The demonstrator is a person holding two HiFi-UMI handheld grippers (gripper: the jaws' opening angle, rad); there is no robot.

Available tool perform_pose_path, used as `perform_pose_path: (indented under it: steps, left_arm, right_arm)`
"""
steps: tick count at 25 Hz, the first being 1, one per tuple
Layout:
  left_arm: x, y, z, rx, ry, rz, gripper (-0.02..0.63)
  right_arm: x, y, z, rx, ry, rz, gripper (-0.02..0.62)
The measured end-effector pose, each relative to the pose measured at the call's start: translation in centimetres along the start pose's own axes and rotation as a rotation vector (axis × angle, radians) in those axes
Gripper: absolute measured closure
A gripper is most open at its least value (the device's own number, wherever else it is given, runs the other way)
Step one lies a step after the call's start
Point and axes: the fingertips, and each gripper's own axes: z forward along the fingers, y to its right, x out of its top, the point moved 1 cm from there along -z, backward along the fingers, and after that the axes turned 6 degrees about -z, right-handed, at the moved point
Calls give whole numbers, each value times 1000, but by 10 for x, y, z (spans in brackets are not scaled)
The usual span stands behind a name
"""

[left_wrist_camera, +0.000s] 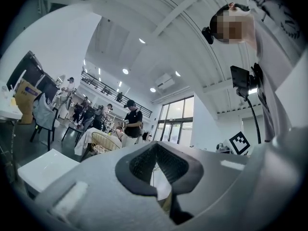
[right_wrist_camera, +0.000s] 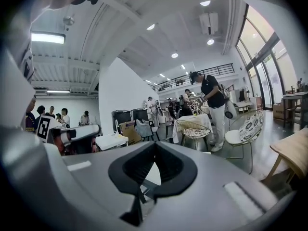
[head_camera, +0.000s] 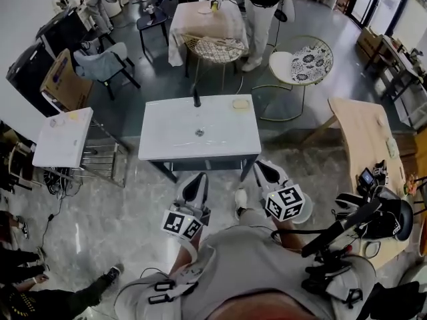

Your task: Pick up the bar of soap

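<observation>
Both the left gripper [head_camera: 200, 177] and the right gripper [head_camera: 261, 168] are being held shut, empty, near the table [head_camera: 167, 142]. Opened jaws are being needed next at the bar of soap [head_camera: 240, 103].

the table [head_camera: 167, 145] top is mostly bare: a black post [head_camera: 197, 99] stands at its far edge, the soap [head_camera: 240, 103] lies near the far right corner, and a small drain [head_camera: 199, 133] sits mid-top. nothing stands between its near edge and the left hand-held gripper [head_camera: 199, 179] or the right hand-held gripper [head_camera: 262, 168]. a wire rack [head_camera: 100, 157] flanks it on the left, a wooden table [head_camera: 363, 135] on the right, and a wire chair [head_camera: 215, 48] stands beyond.
</observation>
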Motion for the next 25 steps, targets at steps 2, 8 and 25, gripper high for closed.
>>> perform_pose_path:
  steps: [2,8,25]
  left_arm:
    - [7,-7,20,6,9,8,609]
    - [18,-25,79,32,12,29,609]
    - [18,-73,244,175,9,127,609]
  right_arm:
    - [7,15,18,17,0,2,594]
    - [18,62,69,67,-8,16,594]
    - [61,225,152,64,124,5,594]
